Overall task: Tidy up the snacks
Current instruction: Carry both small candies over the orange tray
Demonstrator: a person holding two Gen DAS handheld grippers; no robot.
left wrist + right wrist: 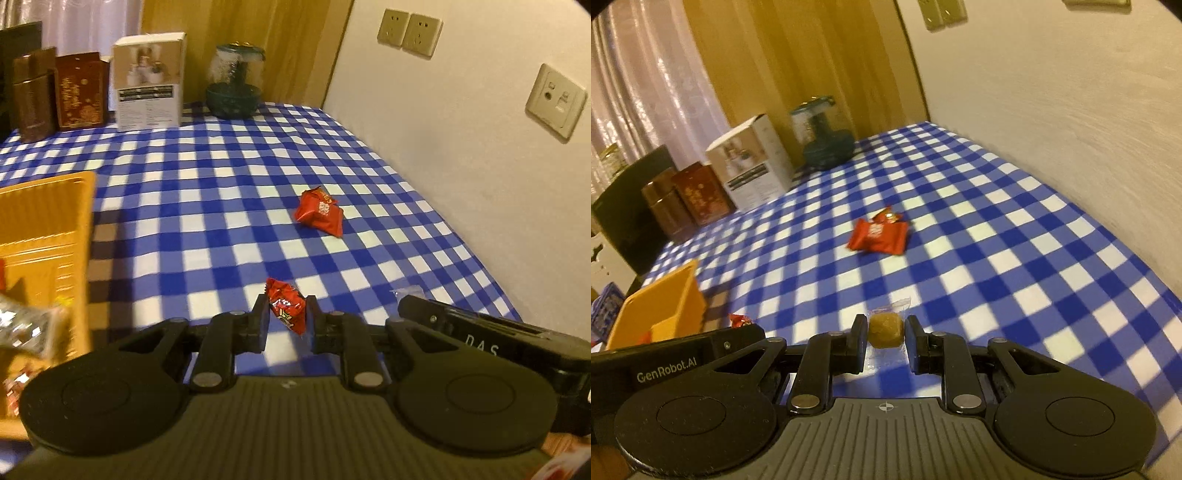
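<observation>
A small red snack packet sits pinched between the two fingers of the left gripper, raised above the blue-and-white checked tablecloth, its crinkled end sticking out past the fingertips. The right gripper is pressed in on a round yellow-brown candy in a clear wrapper, the fingers touching it on both sides; the wrapper's sealed end pokes forward beyond the tips, and whether the candy is lifted or lies on the cloth cannot be told. A second red packet lies loose on the tablecloth further out, well apart from both grippers, with a gold-toned wrapped sweet just behind it in the right wrist view. To the left stands an orange bin, its rim near the left gripper, with silvery and red wrapped pieces blurred inside its near end. In the right wrist view the left gripper's black body lies along the lower left, with the red packet's tip showing above it and the bin beyond. At the far edge of the table stand a white carton printed with a product photo, two dark red-brown tins beside it on the left, and a clear-topped dark green jar on the right, near the wooden panel. Wall sockets are set in the pale wall along the table's right side.
</observation>
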